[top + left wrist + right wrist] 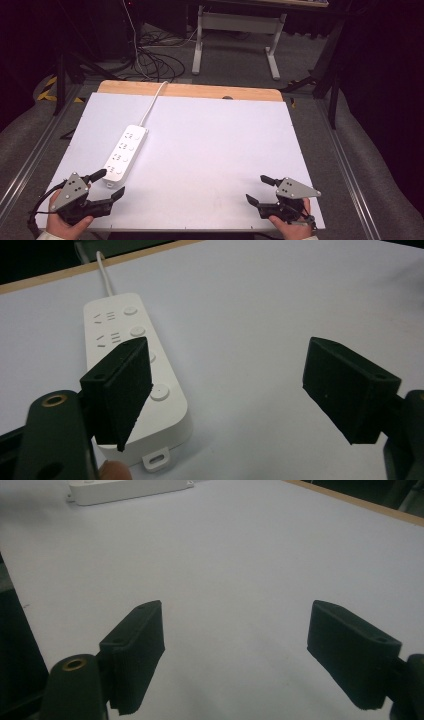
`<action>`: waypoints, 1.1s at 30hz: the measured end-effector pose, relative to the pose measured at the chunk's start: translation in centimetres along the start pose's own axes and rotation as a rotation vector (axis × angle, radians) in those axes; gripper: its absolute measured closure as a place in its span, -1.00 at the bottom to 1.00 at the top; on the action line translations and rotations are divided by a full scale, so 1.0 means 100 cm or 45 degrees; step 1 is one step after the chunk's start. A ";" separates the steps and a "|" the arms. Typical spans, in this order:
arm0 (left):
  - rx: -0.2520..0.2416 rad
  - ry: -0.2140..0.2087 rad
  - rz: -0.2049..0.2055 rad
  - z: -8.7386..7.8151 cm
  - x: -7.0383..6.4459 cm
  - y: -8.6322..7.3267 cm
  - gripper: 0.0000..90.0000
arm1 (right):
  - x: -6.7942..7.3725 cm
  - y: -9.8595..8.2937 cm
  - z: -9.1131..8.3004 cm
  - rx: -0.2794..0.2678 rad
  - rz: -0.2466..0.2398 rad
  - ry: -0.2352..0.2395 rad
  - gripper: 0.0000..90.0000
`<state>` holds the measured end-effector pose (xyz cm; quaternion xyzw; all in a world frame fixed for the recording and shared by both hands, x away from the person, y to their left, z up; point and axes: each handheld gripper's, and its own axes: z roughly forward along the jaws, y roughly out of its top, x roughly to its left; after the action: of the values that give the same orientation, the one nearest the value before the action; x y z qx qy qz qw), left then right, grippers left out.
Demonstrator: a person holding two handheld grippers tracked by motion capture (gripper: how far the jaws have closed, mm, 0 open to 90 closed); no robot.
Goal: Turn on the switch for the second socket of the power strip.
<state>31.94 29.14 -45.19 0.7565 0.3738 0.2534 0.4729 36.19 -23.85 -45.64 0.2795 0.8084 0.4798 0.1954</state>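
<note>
Left tongs [111, 184] held low at the near-left corner of the worktop [215, 150], jaws spread wide, nothing between them; in the left gripper view one jaw overlaps the near end of the white power strip [132, 375], the other stands out over bare sheet well to the side. High view puts those tongs just short of the strip's near end [126, 152], about level with its mounting tab; whether the nearer jaw touches the casing cannot be told. Right tongs [260, 189] at the near-right corner, jaws likewise apart and empty, pointed across the bare surface, with the strip [127, 490] far off at the top edge of the right gripper view. Strip lies flat on the left half of the worktop, long axis running away from the person and leaning slightly right, sockets and round buttons up, its white cord [154, 102] trailing off the far wooden edge. No plug or other object seen on the sheet. Judgement: the step looks like the approach, left tongs lining up on the strip's near end, right tongs idle. Next move would call for bringing the left jaws either side of the casing's narrow end, then closing squarely; the smooth rounded shell could slip, and the cord may drag against any pull.
</note>
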 end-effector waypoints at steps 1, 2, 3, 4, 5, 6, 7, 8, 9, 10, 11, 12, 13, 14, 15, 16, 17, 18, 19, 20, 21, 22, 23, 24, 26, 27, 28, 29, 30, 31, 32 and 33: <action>0.001 -0.001 0.003 0.000 0.000 0.000 -0.55 | 0.000 0.000 0.000 -0.001 -0.003 -0.003 -0.47; 0.005 0.002 0.010 0.000 0.000 0.000 -0.55 | 0.000 0.000 0.000 -0.001 -0.012 -0.010 -0.46; 0.008 0.008 0.014 0.000 0.000 0.000 -0.55 | 0.000 0.000 0.000 -0.001 -0.012 -0.010 -0.46; 0.009 0.011 0.021 0.000 0.000 0.000 -0.54 | 0.001 0.000 0.000 0.001 -0.017 -0.013 -0.45; 0.008 0.019 0.028 0.000 -0.001 0.000 -0.54 | 0.002 0.000 0.000 0.002 -0.024 -0.014 -0.44; 0.009 0.025 0.034 0.000 -0.001 0.000 -0.53 | 0.002 0.000 0.000 0.005 -0.026 -0.013 -0.43; 0.008 0.028 0.039 -0.001 -0.002 0.001 -0.53 | 0.002 0.000 0.001 0.009 -0.031 -0.014 -0.42; 0.010 0.032 0.049 -0.001 -0.002 0.001 -0.53 | 0.002 0.000 0.001 0.011 -0.036 -0.017 -0.42; 0.012 0.030 0.049 -0.001 -0.002 0.001 -0.53 | 0.002 0.000 0.001 0.011 -0.036 -0.017 -0.42; 0.012 0.022 0.031 -0.001 -0.001 0.001 -0.53 | 0.003 0.001 0.001 0.006 -0.040 -0.021 -0.40; 0.012 0.022 0.031 -0.001 -0.001 0.001 -0.53 | 0.003 0.001 0.001 0.006 -0.040 -0.021 -0.40; 0.011 0.019 0.027 -0.002 -0.001 0.001 -0.53 | 0.003 0.001 0.001 0.004 -0.043 -0.022 -0.39; 0.010 0.012 0.021 -0.002 0.000 0.002 -0.53 | 0.003 0.001 0.001 0.004 -0.043 -0.023 -0.37; 0.012 0.007 0.013 -0.003 0.000 0.002 -0.53 | 0.003 0.001 0.001 0.004 -0.043 -0.023 -0.37; 0.011 0.006 0.009 -0.003 0.000 0.002 -0.53 | 0.003 0.001 0.000 0.005 -0.044 -0.026 -0.36; 0.013 0.006 0.006 -0.003 0.000 0.002 -0.53 | 0.003 0.001 0.000 -0.003 -0.043 -0.022 -0.35; 0.016 0.005 0.004 -0.003 0.000 0.002 -0.53 | 0.003 0.001 0.000 -0.003 -0.043 -0.022 -0.35; 0.020 0.005 0.005 -0.003 0.001 0.002 -0.53 | 0.003 0.001 0.000 -0.003 -0.041 -0.021 -0.33; 0.023 0.005 0.004 -0.003 0.000 0.002 -0.53 | 0.003 0.001 0.000 -0.005 -0.045 -0.019 -0.30; 0.026 0.006 0.004 -0.003 0.000 0.003 -0.54 | 0.003 0.001 0.000 -0.005 -0.042 -0.015 -0.28; 0.029 0.011 0.009 -0.003 0.000 0.003 -0.54 | 0.004 0.001 0.000 -0.004 -0.046 -0.013 -0.25; 0.029 0.016 0.015 -0.003 0.000 0.003 -0.53 | 0.003 0.001 0.000 -0.004 -0.053 -0.011 -0.22; 0.031 0.018 0.018 -0.003 0.000 0.003 -0.53 | 0.004 0.001 0.000 -0.006 -0.055 -0.009 -0.22; 0.032 0.020 0.022 -0.003 -0.001 0.003 -0.52 | 0.004 0.001 0.000 -0.002 -0.050 -0.010 -0.22; 0.037 0.028 0.025 -0.002 -0.001 0.004 -0.51 | 0.004 0.001 0.000 -0.005 -0.053 -0.013 -0.22; 0.041 0.033 0.022 -0.002 -0.001 0.004 -0.50 | 0.003 0.001 0.000 -0.009 -0.052 -0.014 -0.22; 0.045 0.030 0.016 -0.002 -0.001 0.004 -0.50 | 0.003 0.001 0.000 -0.011 -0.053 -0.017 -0.22; 0.047 0.028 0.016 -0.002 -0.001 0.005 -0.49 | 0.003 0.001 0.000 -0.011 -0.055 -0.023 -0.22; 0.050 0.026 0.015 -0.002 -0.001 0.006 -0.47 | 0.004 0.001 0.000 -0.007 -0.058 -0.027 -0.14; 0.056 0.026 0.010 -0.003 -0.001 0.007 -0.45 | 0.004 0.001 -0.001 -0.008 -0.064 -0.022 -0.10; 0.064 0.022 0.002 -0.003 0.000 0.009 -0.43 | 0.003 0.001 0.000 -0.002 -0.064 -0.019 -0.08; 0.066 0.021 -0.007 -0.003 0.000 0.011 -0.41 | 0.004 0.001 0.000 -0.001 -0.064 -0.017 -0.08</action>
<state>32.07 29.02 -44.10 0.7654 0.3864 0.2484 0.4508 35.91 -23.60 -45.56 0.2623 0.8136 0.4732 0.2130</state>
